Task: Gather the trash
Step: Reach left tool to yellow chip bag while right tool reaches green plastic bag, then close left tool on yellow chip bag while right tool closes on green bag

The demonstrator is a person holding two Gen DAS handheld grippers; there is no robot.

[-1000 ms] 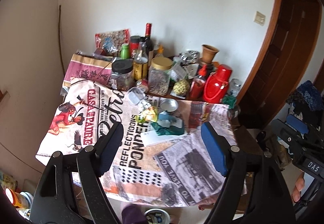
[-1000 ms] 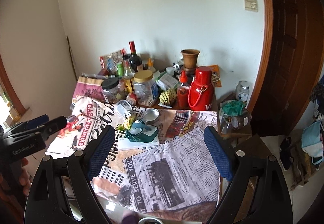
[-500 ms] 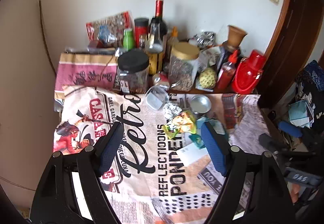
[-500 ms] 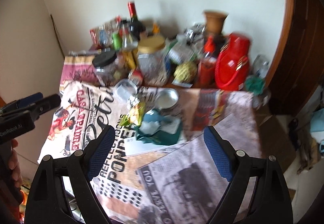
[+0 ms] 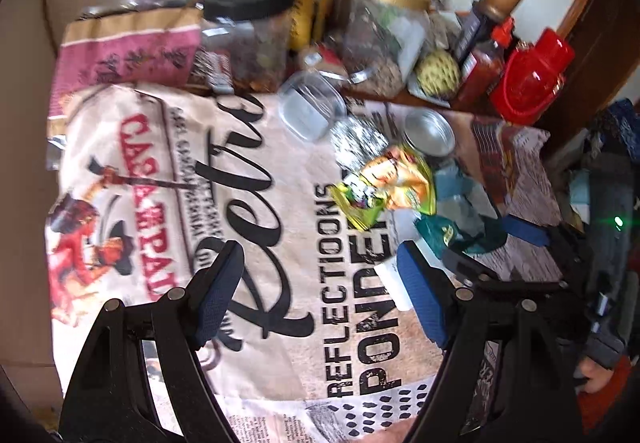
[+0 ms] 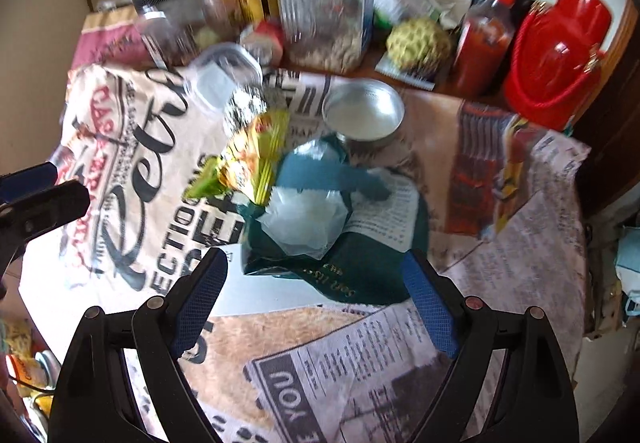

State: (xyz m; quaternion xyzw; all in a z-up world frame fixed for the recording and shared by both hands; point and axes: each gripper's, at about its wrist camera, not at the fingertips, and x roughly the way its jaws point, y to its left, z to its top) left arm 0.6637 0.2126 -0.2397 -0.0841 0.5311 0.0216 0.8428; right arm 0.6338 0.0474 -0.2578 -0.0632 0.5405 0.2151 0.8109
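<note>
A pile of trash lies mid-table on the printed tablecloth (image 5: 280, 203): a yellow-green snack wrapper (image 5: 388, 187) (image 6: 248, 159), crumpled foil (image 5: 356, 139) (image 6: 244, 109), a dark green packet (image 6: 352, 263) (image 5: 452, 231) with white paper (image 6: 304, 219) on it, and an empty clear plastic tub (image 5: 312, 111) (image 6: 224, 75). My left gripper (image 5: 316, 295) is open and empty, low over the cloth left of the pile. My right gripper (image 6: 316, 299) is open and empty, just in front of the green packet.
A round metal tin (image 6: 364, 115) sits behind the pile. Jars, bottles, a red sauce bottle (image 6: 484, 31), a red jug (image 6: 556, 55) and a green fruit (image 6: 416, 43) crowd the table's back. A wooden door stands at right. The right gripper shows in the left wrist view (image 5: 520, 243).
Both grippers have moved forward and down toward the table. The trash pile now looms much larger in both views. Both stay open.
</note>
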